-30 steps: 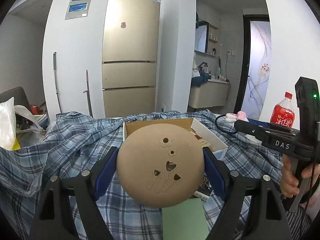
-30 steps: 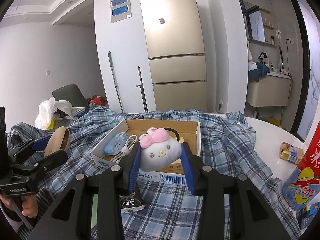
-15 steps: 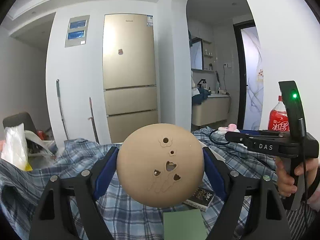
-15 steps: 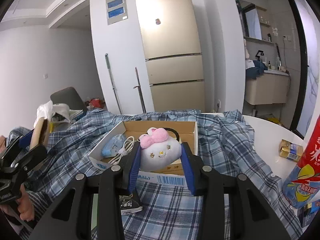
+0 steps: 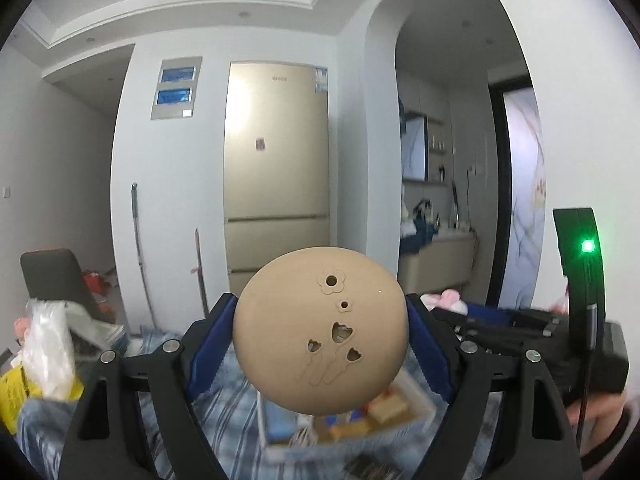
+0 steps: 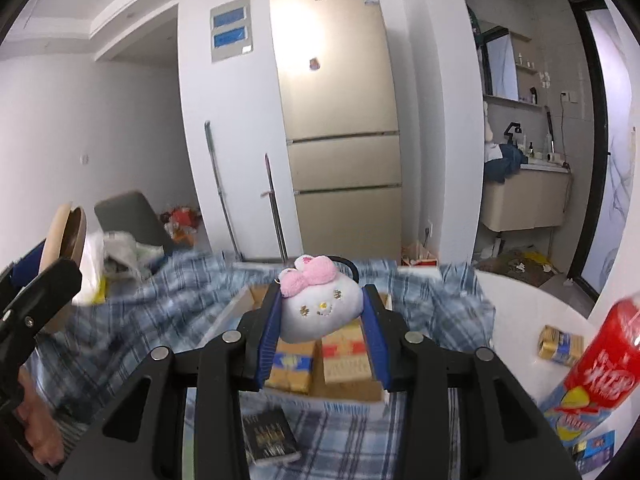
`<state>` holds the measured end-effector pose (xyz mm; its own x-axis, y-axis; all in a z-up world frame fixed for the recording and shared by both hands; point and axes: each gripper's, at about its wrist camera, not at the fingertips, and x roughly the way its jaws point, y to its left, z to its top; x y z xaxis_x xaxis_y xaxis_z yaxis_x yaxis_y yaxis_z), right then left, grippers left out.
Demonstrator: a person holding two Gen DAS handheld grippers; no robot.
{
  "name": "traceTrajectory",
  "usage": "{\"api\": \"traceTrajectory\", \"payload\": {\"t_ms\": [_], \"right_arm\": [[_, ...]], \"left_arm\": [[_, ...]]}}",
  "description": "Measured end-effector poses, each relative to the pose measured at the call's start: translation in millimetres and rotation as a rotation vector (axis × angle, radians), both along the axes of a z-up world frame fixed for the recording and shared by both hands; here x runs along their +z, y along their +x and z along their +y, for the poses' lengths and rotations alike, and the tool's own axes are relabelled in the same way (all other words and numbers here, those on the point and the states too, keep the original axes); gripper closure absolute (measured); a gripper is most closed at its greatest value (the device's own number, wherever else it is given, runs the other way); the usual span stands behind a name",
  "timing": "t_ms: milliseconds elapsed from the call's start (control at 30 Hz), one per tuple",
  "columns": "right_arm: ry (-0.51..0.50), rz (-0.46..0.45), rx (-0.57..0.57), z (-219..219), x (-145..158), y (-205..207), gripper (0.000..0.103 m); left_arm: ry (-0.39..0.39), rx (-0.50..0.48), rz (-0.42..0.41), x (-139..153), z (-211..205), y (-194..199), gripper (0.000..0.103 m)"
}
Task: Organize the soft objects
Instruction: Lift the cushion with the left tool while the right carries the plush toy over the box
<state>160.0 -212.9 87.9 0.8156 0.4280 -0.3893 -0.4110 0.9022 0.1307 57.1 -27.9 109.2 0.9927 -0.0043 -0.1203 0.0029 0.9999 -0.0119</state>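
Left wrist view
- Left gripper (image 5: 320,336): clamped on the tan round cushion (image 5: 321,330), which is pressed between the blue pads (image 5: 208,336) on both flanks.
- Cushion face: flower and heart cut-outs are turned to the lens.
- Cardboard box (image 5: 400,404): now seen below the cushion and blurred (a second ago it stood behind the cushion, level with it).
- Fridge (image 5: 276,176): far more of it and of the ceiling is taken in than before, so the view has been raised.
- Right gripper: seen at the right edge, side-on, with a green light on its body.

Right wrist view
- Right gripper (image 6: 322,320): closed on the white plush toy (image 6: 320,308) with the pink bow, squeezed between the pads (image 6: 270,330).
- Plush toy: carried above the cardboard box (image 6: 340,360), clear of its contents (earlier it sat low against the box's front).
- Plaid cloth (image 6: 132,320): spread under the box, blurred now.
- Red bottle (image 6: 604,356): at the right, lower in frame than before.
- Left gripper: at the left edge, the cushion seen edge-on in it, higher than a second ago.
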Motion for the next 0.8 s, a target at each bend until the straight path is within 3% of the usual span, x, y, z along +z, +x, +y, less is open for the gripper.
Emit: {"api": "traceTrajectory", "payload": {"t_ms": [133, 300, 500, 633, 800], "right_arm": [[0.003, -0.029, -0.043, 5, 30, 14, 0.065], [0.085, 0.013, -0.059, -5, 34, 40, 0.065], [0.038, 0.114, -0.074, -7, -4, 64, 0.065], [0.019, 0.277, -0.049, -4, -47, 80, 0.065], [-0.099, 0.446, -0.041, 6, -85, 95, 0.065]], "left_arm": [[0.007, -0.003, -0.011, 21, -11, 21, 0.019], [0.018, 0.002, 0.011, 26, -23, 38, 0.019], [-0.010, 0.010, 0.125, 1, -20, 75, 0.019], [-0.044, 0.010, 0.224, -24, -10, 98, 0.019], [-0.041, 0.033, 0.371, -56, -4, 123, 0.019]]}}
